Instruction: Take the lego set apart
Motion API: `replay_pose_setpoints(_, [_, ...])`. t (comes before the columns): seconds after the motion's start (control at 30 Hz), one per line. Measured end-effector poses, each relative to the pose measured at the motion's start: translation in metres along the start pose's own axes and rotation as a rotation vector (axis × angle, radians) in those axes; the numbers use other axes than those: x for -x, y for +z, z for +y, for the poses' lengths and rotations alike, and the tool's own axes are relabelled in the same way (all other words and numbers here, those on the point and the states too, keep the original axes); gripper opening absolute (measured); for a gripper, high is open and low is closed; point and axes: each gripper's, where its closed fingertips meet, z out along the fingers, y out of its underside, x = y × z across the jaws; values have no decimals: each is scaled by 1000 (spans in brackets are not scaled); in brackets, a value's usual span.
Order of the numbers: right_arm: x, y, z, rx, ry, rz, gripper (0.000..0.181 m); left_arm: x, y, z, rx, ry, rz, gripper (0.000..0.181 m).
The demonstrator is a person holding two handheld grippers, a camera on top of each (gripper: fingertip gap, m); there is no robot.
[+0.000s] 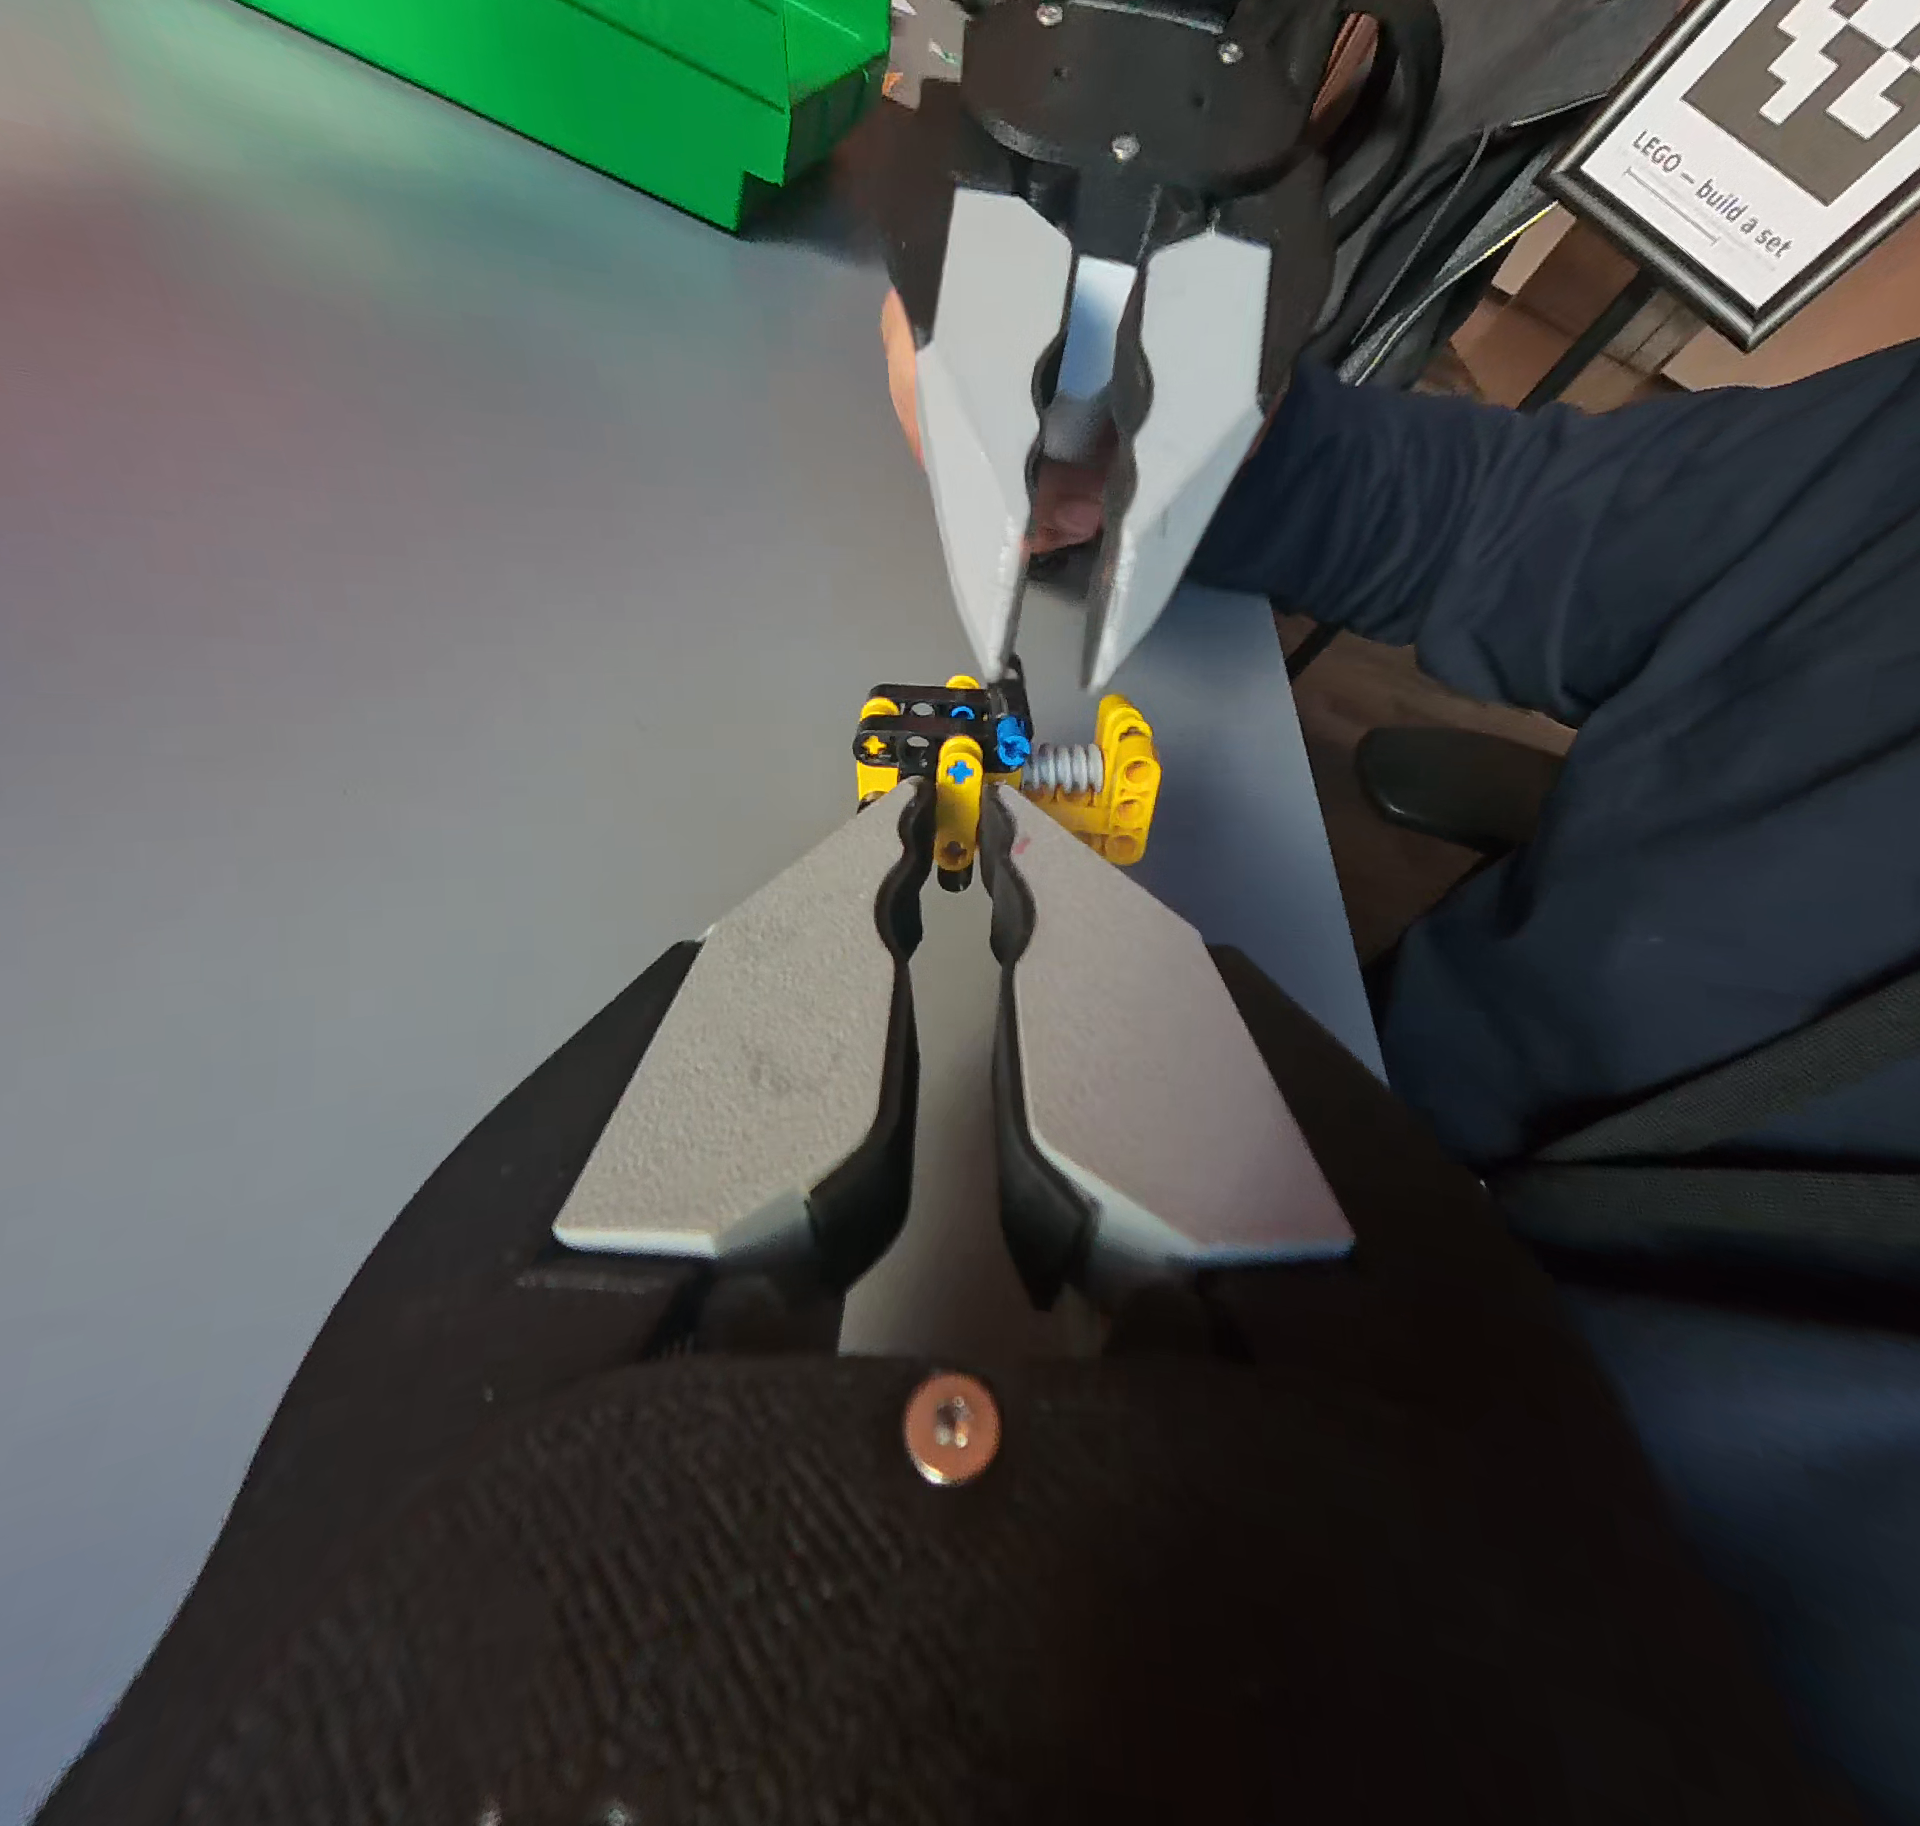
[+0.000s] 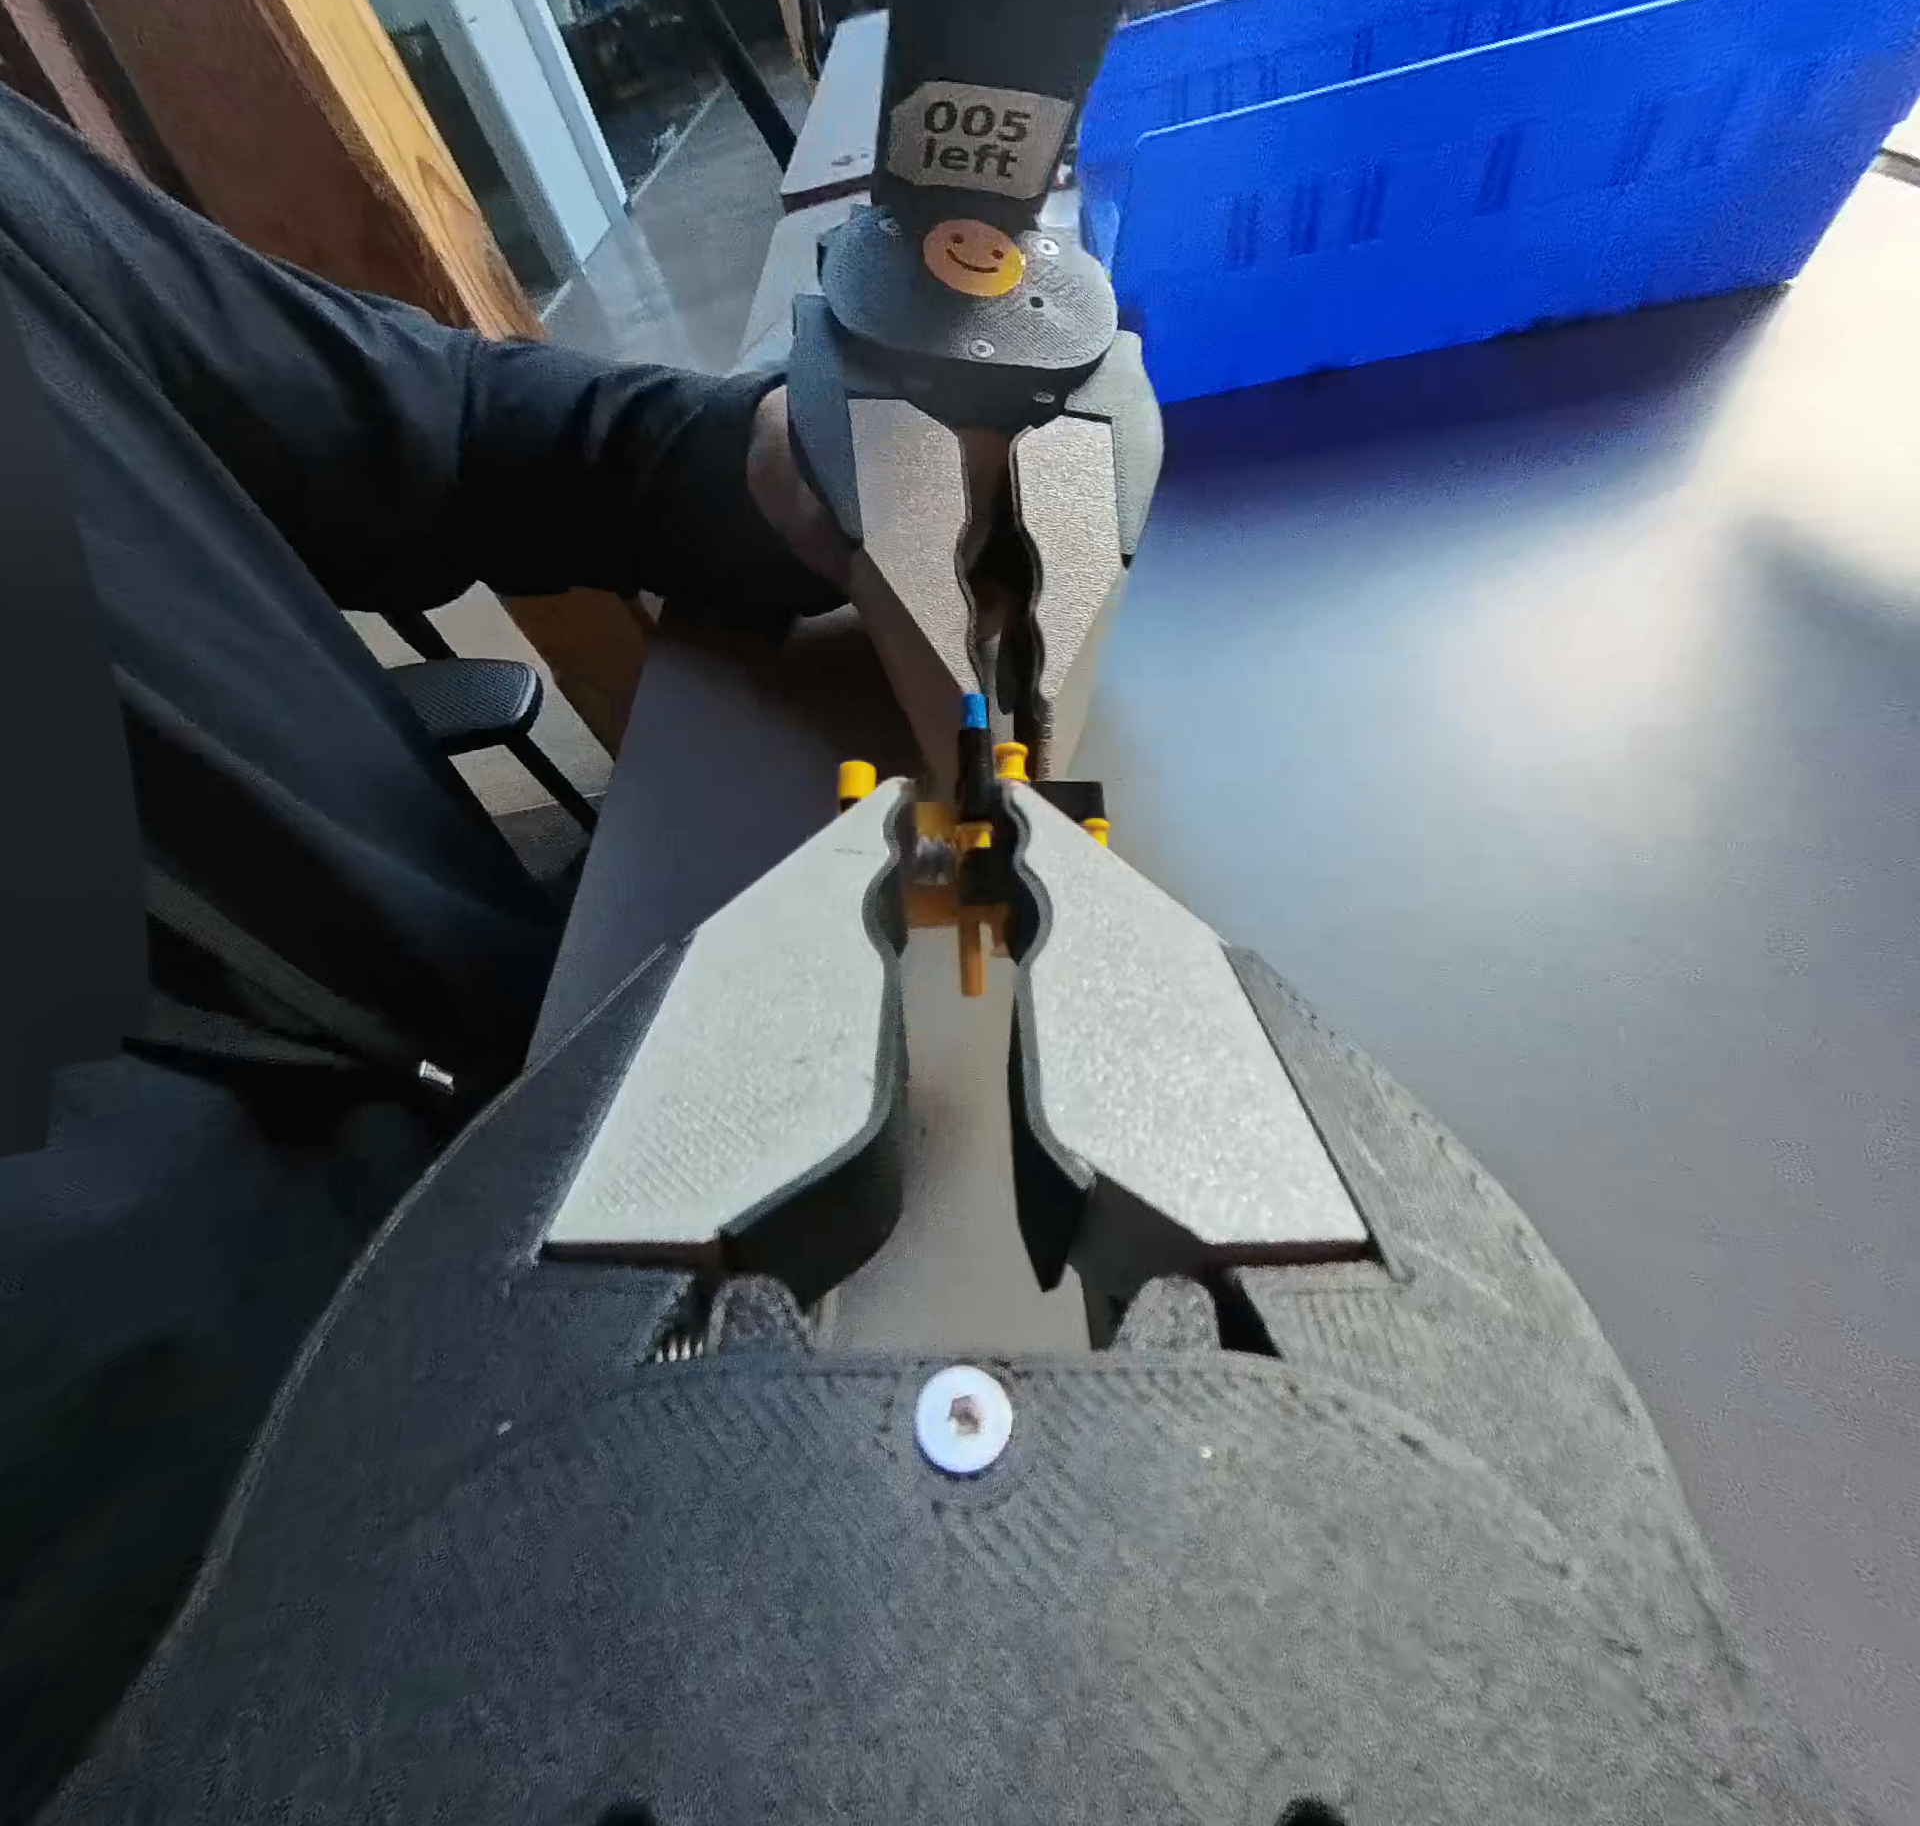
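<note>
We find the lego set (image 1: 987, 768) held just above the grey tabletop (image 1: 416, 633) near its edge, the left hand-held gripper (image 1: 951, 800) closed on a yellow beam (image 1: 957, 805) at the near end, while the right hand-held gripper (image 1: 1044, 675) comes from the far side with its 2 fingers a little apart, 1 tip touching the black liftarm (image 1: 935, 716) by the blue pin (image 1: 1010, 737). We judge the step to be freeing that black piece: we should close squarely on it, hold the left grip firm, and pull straight along the pin, since the grey spring (image 1: 1065, 766) end could twist.
</note>
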Motion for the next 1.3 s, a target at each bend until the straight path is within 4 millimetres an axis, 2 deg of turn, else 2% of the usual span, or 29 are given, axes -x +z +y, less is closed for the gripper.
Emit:
replay_pose_setpoints(0.13, [-2, 4, 6, 40, -33, 37, 5, -2, 5, 1, 11, 27, -19, 6])
replay_pose_setpoints(0.3, [-6, 5, 14, 124, -134, 128, 5, 0, 4, 3, 26, 48, -63, 8])
replay_pose_setpoints(0.37, [-10, 6, 23, 183, -161, 167, 4, 2, -2, 5, 53, 115, -112, 18])
replay_pose_setpoints(0.43, [-8, 9, 24, 184, -152, 157, 4, 1, -6, 4, 68, 222, -163, 16])
replay_pose_setpoints(0.53, [-5, 11, 24, 189, -141, 134, 4, -5, -3, 1, 104, 333, -198, 22])
replay_pose_setpoints(0.7, [-1, 13, 29, 224, -183, 131, 4, -3, 7, 13, 193, 435, -219, 13])
replay_pose_setpoints(0.97, [3, 14, 31, 223, -103, 81, 5, -9, 8, 12, 188, 555, -249, 7])
replay_pose_setpoints(1.17, [5, 15, 31, 219, -61, 51, 4, -13, 9, 13, 197, 649, -265, 10])
replay_pose_setpoints(1.3, [7, 15, 32, 218, -39, 24, 5, -14, 8, 14, 207, 772, -311, 5])
